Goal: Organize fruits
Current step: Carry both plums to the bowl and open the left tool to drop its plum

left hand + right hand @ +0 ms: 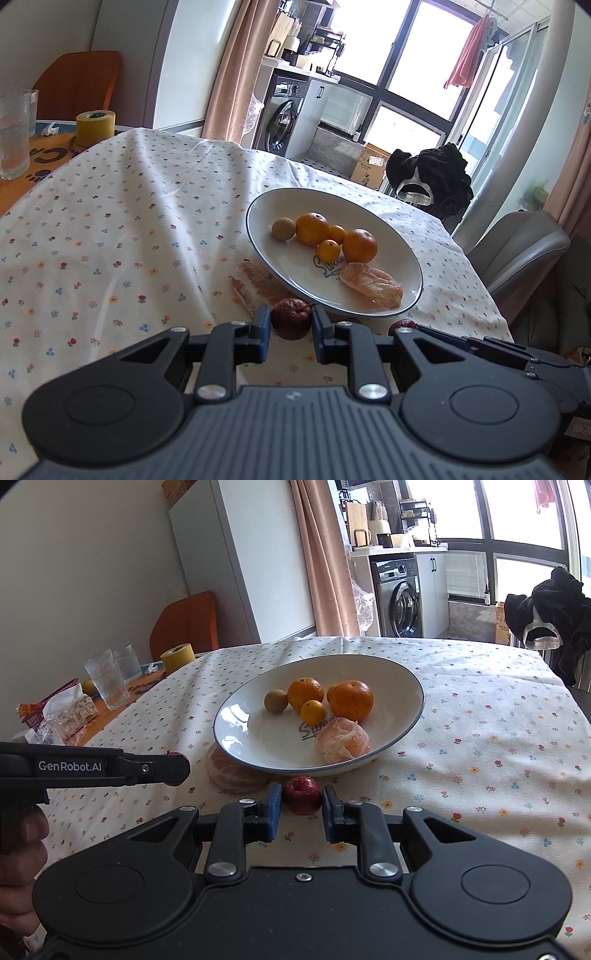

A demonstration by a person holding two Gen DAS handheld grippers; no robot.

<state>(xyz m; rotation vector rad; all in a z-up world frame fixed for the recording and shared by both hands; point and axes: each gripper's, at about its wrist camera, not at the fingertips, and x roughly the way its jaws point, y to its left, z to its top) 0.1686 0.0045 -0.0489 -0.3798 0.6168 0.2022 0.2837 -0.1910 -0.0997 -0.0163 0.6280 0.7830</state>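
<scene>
On the desk (480, 720), under a flowered cloth, a white plate (240, 716) stood near the middle and already carried most of the fruit. From nine o'clock toward three on the plate lay a small brownish fruit (275, 700), an orange (305, 693), a little yellow-orange one (312, 712), a bigger orange (351, 699), and at about five o'clock a peeled citrus piece (343, 745). Probably these had been gathered there as the sorting place.

At the plate's seven o'clock rim a second peeled citrus piece (232, 775) lay on the cloth, partly tucked under the edge, not yet collected.

The left tool (290, 320) was pinching a dark red wrinkled fruit (291, 317) between its blue pads, just short of the plate's near rim. The right tool (302, 797) likewise pinched a small red fruit (302, 794) at six o'clock of the plate. Both pointed toward the plate, so each fruit seemed held ready to go in; the soft skins called for a gentle squeeze.
</scene>
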